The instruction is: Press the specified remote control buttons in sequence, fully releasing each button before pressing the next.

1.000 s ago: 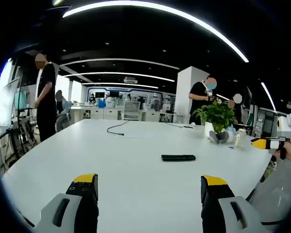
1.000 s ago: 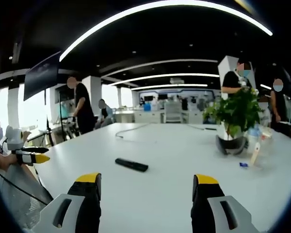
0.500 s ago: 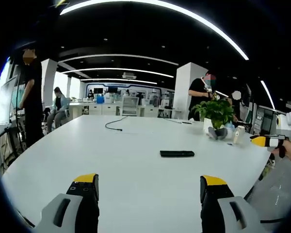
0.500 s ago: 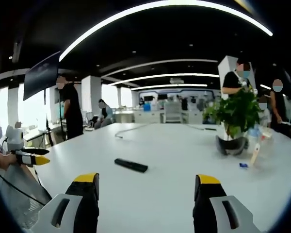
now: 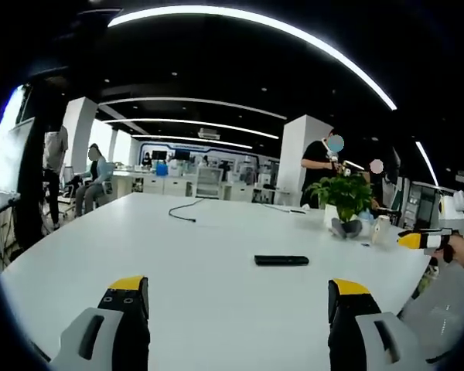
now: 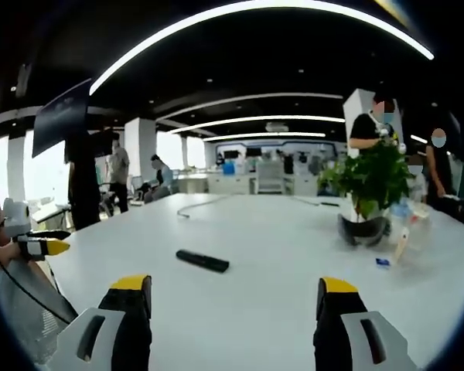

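A slim black remote control (image 5: 281,260) lies flat on the white table (image 5: 193,255), well ahead of my left gripper (image 5: 240,292), whose yellow-tipped jaws stand wide apart with nothing between them. In the right gripper view the same remote (image 6: 203,261) lies ahead and to the left of my right gripper (image 6: 235,290), also open and holding nothing. The right gripper's yellow tip (image 5: 417,239) pokes in at the right edge of the left gripper view. At the left edge of the right gripper view the left gripper's tip (image 6: 42,246) comes in.
A potted green plant (image 6: 371,197) stands on the table with small items (image 6: 400,246) beside it. A black cable (image 5: 184,210) lies at the far side. Several people (image 6: 100,182) stand or sit beyond the table; desks and pillars fill the office behind.
Both views have tilted slightly and the jaws sit a little lower and wider. A person in black has walked toward the left edge. The remote has stayed put.
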The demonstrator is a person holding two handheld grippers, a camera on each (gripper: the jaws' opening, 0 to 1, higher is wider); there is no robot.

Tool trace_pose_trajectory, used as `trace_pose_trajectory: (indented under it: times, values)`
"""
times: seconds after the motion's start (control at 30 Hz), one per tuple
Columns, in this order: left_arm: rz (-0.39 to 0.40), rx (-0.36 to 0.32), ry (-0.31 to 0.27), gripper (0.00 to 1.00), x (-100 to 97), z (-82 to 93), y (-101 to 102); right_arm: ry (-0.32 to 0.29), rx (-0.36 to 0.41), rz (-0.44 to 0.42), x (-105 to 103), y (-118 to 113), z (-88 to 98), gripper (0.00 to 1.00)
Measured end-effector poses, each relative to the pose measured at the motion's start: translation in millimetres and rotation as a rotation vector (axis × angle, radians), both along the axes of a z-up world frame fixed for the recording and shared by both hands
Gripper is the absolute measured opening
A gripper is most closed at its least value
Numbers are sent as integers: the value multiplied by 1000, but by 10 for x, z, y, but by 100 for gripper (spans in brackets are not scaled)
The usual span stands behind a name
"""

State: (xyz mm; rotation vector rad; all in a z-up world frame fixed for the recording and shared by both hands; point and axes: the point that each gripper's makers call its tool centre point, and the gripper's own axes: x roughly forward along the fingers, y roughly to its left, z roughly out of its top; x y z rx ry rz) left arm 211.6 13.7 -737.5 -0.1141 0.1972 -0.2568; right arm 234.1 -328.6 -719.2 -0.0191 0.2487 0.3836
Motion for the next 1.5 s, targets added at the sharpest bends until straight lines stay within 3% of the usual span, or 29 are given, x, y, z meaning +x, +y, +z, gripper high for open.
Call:
trace_pose_trajectory:
  times: [0.1,0.2,0.5,0.63,0.73,0.8,0.87,1.0,1.23,1.43,1.5]
  values:
    - [-19,27,-4,100,4,4,-36,-3,-48,10,-4,34,-14,85]
    - [-25,30,-13,100,2,18,-45,14,-50,6,3,29,-45,85]
    - [-72,54,49,100,-5,-87,-138,30,-74,-32,22,-73,-84,82]
    - [-63,84,50,100,0,-89,-111,40,-80,-31,21,-70,-103,81]
    - [-79,137,104,100,-13,-180,-117,54,-93,-9,16,-33,-136,76]
    - [-124,179,148,100,-33,-244,-173,57,-97,2,13,-13,-149,77]
    - [-173,234,122,100,1,-207,-230,63,-100,13,3,3,-159,75]
    - [-270,313,131,100,68,-206,-322,52,-81,16,0,-3,-130,72]
    - [-370,232,164,100,359,-157,-517,50,-60,16,8,-7,-120,70]
    - [-512,237,213,98,589,-189,-763,50,-48,-10,12,-60,-113,65]
    - [-539,247,206,97,696,-175,-824,53,-46,-16,12,-76,-117,63]
